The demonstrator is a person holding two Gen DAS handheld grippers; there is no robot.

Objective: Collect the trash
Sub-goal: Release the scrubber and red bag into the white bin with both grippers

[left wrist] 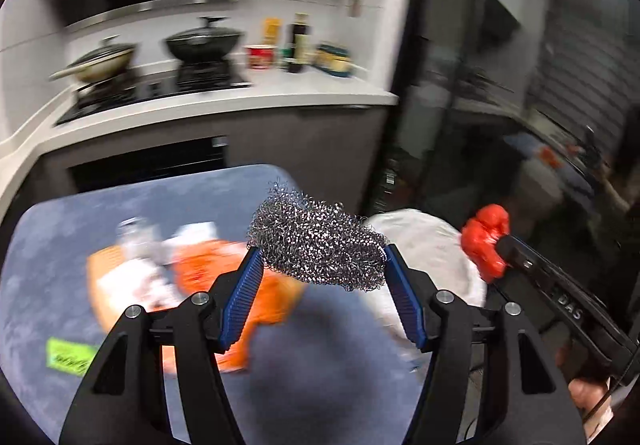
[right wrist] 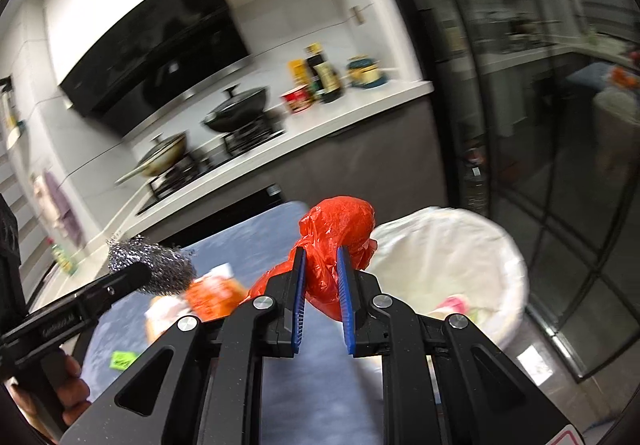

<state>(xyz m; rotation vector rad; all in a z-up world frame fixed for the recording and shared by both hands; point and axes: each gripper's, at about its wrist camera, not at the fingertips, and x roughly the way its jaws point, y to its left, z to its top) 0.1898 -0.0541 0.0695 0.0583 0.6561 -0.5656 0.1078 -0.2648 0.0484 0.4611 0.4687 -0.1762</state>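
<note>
Left wrist view: left gripper [left wrist: 320, 257] clenched on steel wool scourer [left wrist: 316, 241], blue pads biting both ends, lifted above blue table [left wrist: 60, 237].
Right wrist view: right gripper [right wrist: 322, 269] clenched on red plastic bag wad [right wrist: 336, 241], pads pinching its mid section, knot end poking up past the tips.
Scourer location: in air, over table, just left of the bin rim in left view; also seen at left in right view.
Red wad location: in air, beside white-lined bin [right wrist: 516, 269], near its left rim, not yet over the opening.
Scourer handling: prob. v. light, springy, compresses under the pads; coils snag, so may cling to pad ridges on release. Grip across the bulk as now is fine; a slight shake may be needed.
Red wad handling: prob. light, soft, crinkly film, slippery-ish; wad can squeeze out if pinched near the edge. Hold through the thick middle, as now.
Still on table: orange wrapper [left wrist: 224, 269], white crumpled stuff beside it (blurred, can't ID), green sticky note [left wrist: 70, 357].
Bin: white liner, open top, some scraps inside; sits right of table.
Step in hand (judgement): carrying both items toward bin; drop not yet done.
Risk: light film may drift off rim; scourer may hang on pad.
Background: stove w/ two woks, bottles on kitchen counter.
</note>
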